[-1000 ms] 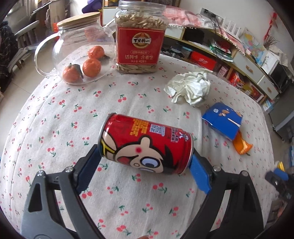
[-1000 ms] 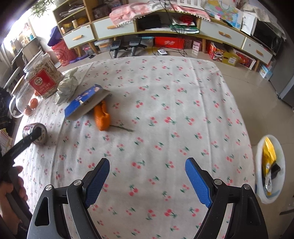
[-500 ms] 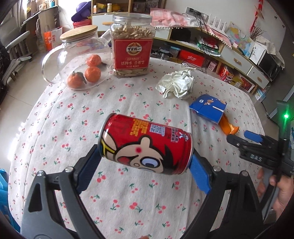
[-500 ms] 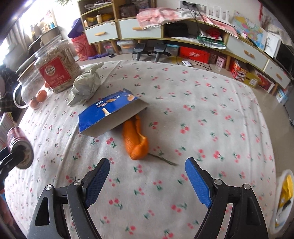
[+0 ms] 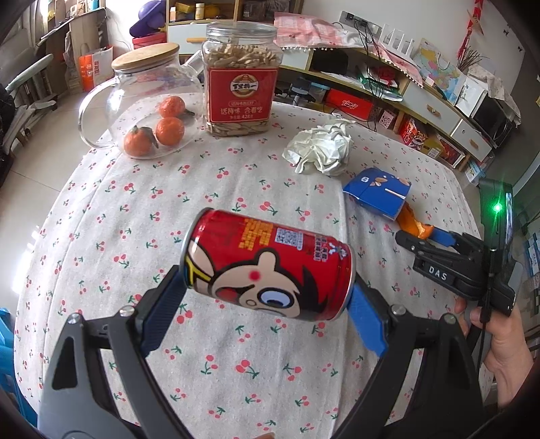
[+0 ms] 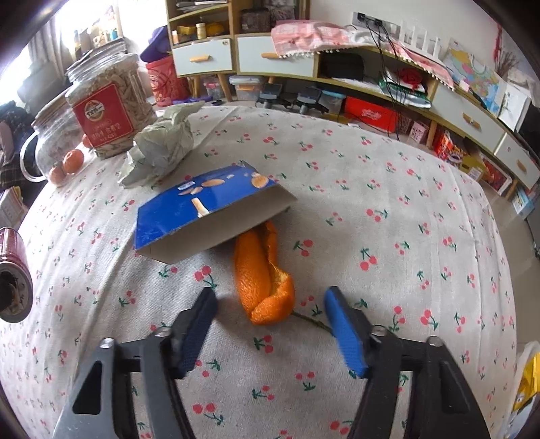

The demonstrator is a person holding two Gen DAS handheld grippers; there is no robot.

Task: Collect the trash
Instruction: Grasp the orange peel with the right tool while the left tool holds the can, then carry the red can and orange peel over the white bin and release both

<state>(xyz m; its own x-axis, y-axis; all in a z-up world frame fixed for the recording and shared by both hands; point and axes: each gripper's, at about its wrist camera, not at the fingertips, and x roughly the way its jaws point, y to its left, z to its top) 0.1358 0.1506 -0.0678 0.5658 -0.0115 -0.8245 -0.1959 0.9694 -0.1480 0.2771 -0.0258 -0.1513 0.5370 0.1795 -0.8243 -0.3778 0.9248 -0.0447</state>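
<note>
Worktop (image 6: 388, 189): round, draped in pale cloth printed with small red cherries. Floor (image 5: 20, 169): pale glossy tiles, bright reflected daylight on the left. Window (image 6: 67, 20) at upper left of the right wrist view, blown out with light; stacked items on the sill area. Back wall (image 5: 422, 23): white, with a power strip (image 5: 354, 18) mounted high, cables trailing down. Long low shelf unit (image 6: 388, 71) in light wood with pale blue-grey drawers (image 6: 199, 57) and wooden handles; open bays crammed with boxes, a red carton, dark electronics. Pink cloth (image 6: 310, 33) draped over its top. Map sheet (image 6: 472, 71) lying at the right end. Grey chair (image 5: 30, 81) at far left.
</note>
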